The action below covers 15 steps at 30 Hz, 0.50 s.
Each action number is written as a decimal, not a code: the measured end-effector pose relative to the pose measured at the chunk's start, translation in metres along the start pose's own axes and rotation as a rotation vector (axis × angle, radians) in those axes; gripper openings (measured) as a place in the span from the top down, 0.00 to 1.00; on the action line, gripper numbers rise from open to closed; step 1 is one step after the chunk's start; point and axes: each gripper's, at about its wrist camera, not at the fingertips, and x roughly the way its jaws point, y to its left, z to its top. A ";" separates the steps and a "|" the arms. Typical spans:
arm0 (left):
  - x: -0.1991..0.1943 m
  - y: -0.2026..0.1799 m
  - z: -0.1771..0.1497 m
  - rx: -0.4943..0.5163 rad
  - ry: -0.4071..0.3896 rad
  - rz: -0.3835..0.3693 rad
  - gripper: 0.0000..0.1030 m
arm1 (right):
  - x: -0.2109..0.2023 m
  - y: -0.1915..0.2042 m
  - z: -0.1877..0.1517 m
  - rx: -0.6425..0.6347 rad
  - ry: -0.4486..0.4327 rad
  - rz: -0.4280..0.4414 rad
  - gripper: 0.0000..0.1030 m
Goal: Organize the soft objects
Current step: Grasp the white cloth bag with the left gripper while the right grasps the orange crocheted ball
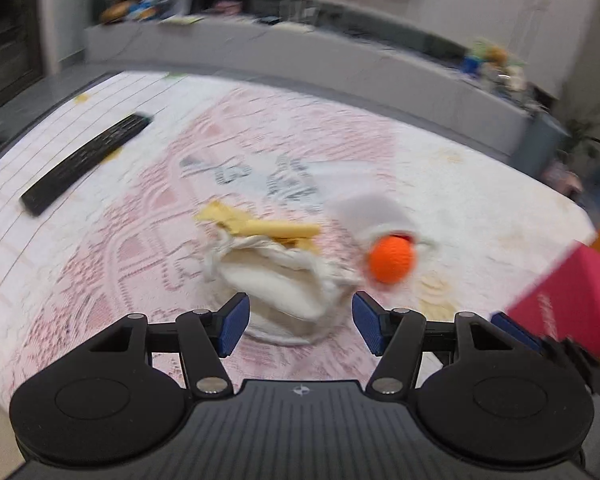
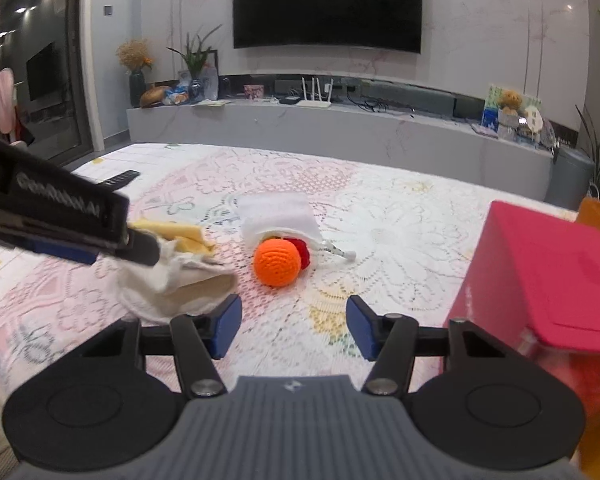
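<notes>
The left wrist view is smearing with motion blur, so the cream cloth bag (image 1: 284, 280) ahead of the left gripper (image 1: 300, 322) is showing only as a crumpled lump with a yellow cloth (image 1: 260, 226) poking out behind it. The fingers (image 1: 234, 324) are standing apart; the bag's lower edge is lying between them, but whether the pads are touching it is not clear.

In the right wrist view the left gripper's black body is reaching in from the left edge and covering part of that bag (image 2: 180, 284). The right gripper (image 2: 294, 326) is hovering low in the frame with its fingers (image 2: 360, 328) apart and only the lace-covered tabletop (image 2: 400, 240) between them.

The white pouch (image 2: 276, 216) is lying at the centre of the frame, its long axis running from upper left to lower right and its mouth facing the camera. An orange ball (image 2: 277, 262) is sitting at the mouth, hiding most of a red ball (image 2: 302, 252) behind it. A drawstring (image 2: 338, 252) is trailing to the right.

A pink box (image 2: 548, 276) is being cut off by the right edge. A remote control (image 1: 88, 162) is lying slantwise at the upper left.
</notes>
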 end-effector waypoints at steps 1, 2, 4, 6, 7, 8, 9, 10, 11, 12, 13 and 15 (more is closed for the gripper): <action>0.003 0.003 0.001 -0.033 0.009 -0.003 0.32 | 0.008 0.000 0.001 0.006 0.005 -0.002 0.45; 0.006 0.006 0.003 -0.078 0.014 -0.018 0.31 | 0.015 -0.001 0.002 0.014 0.004 -0.006 0.44; 0.011 0.012 0.006 -0.171 0.019 -0.036 0.22 | 0.027 -0.003 0.005 0.028 0.001 -0.009 0.44; 0.016 0.015 0.006 -0.232 0.015 -0.012 0.20 | 0.038 -0.003 0.009 0.045 -0.002 0.006 0.44; 0.019 0.016 0.006 -0.250 0.010 -0.004 0.20 | 0.045 -0.001 0.012 0.054 -0.001 0.014 0.44; 0.021 0.017 0.006 -0.267 0.002 -0.004 0.20 | 0.050 -0.001 0.015 0.060 -0.001 0.025 0.45; 0.024 0.019 0.005 -0.280 -0.006 -0.004 0.20 | 0.055 0.001 0.017 0.063 -0.002 0.032 0.45; 0.026 0.020 0.005 -0.287 -0.014 -0.004 0.20 | 0.060 0.002 0.018 0.059 -0.002 0.036 0.45; 0.029 0.021 0.005 -0.284 -0.021 -0.002 0.20 | 0.065 0.004 0.020 0.053 0.000 0.039 0.45; 0.032 0.021 0.005 -0.271 -0.022 0.006 0.20 | 0.069 0.005 0.021 0.050 0.001 0.041 0.45; 0.036 0.021 0.005 -0.256 -0.018 0.016 0.20 | 0.072 0.006 0.023 0.050 0.004 0.044 0.45; 0.043 0.021 0.003 -0.245 0.001 0.028 0.20 | 0.079 0.006 0.024 0.056 0.012 0.052 0.45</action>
